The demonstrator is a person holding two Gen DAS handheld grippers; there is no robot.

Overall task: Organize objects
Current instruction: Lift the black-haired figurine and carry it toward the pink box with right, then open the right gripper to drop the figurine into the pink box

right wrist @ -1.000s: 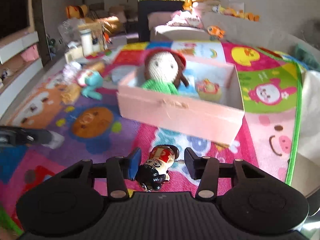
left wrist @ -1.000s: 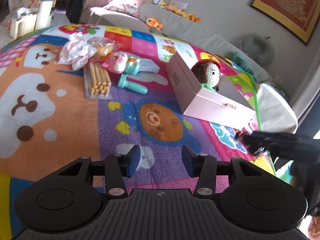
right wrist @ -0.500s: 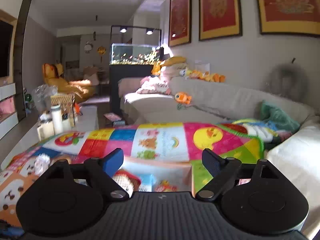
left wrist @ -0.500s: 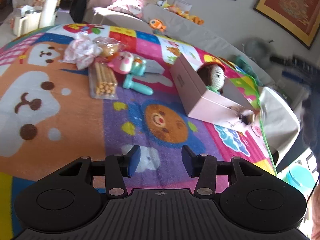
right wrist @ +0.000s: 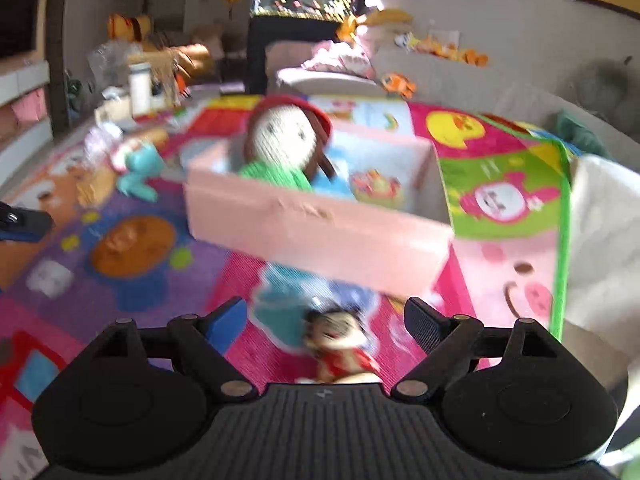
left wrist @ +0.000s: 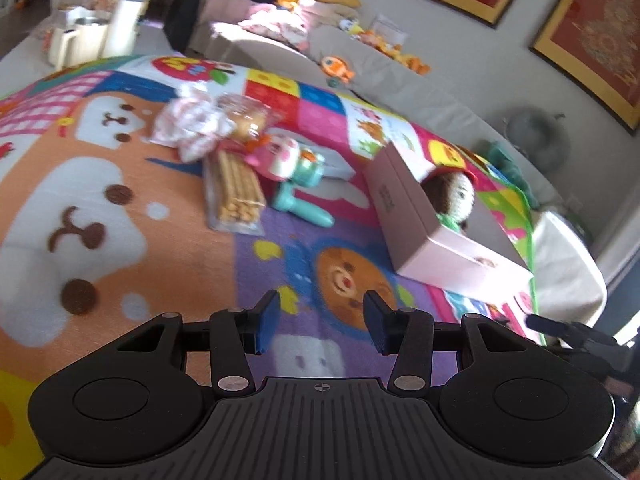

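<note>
Play mat [left wrist: 120, 216], printed with cartoon bears, a duck and coloured squares, spread in front of a grey sofa [left wrist: 400, 92] below framed red pictures [left wrist: 592, 36]. Pink box [left wrist: 440, 248] open-topped on the mat's right part; small print on its long side is too blurred to read. Inside it, a crocheted doll [right wrist: 288, 140] with red cap and green body leans at the near left corner, with a small round toy [right wrist: 376, 188] deeper in on the box floor. Left of the box, well apart from it, lies a loose cluster: a clear pack of biscuit sticks [left wrist: 236, 196], a crumpled pink wrapper [left wrist: 188, 128], a bagged bun [left wrist: 244, 120], a pink-and-white toy [left wrist: 276, 156] and a teal toy [left wrist: 304, 200]. White bottle and cups [left wrist: 120, 24] stand beyond the mat's far edge. Left tool [left wrist: 320, 324] hovers tilted downward over the bear print, jaws part-way apart, nothing between them. Right tool [right wrist: 324, 320] points down at the mat just before the box's near wall, jaws spread wide and released; a small red-clad figurine [right wrist: 344, 348], blurred, lies on the mat between them, and neither pad touches it. In the left view the right tool's dark tip shows at the lower right edge, beside the box.
</note>
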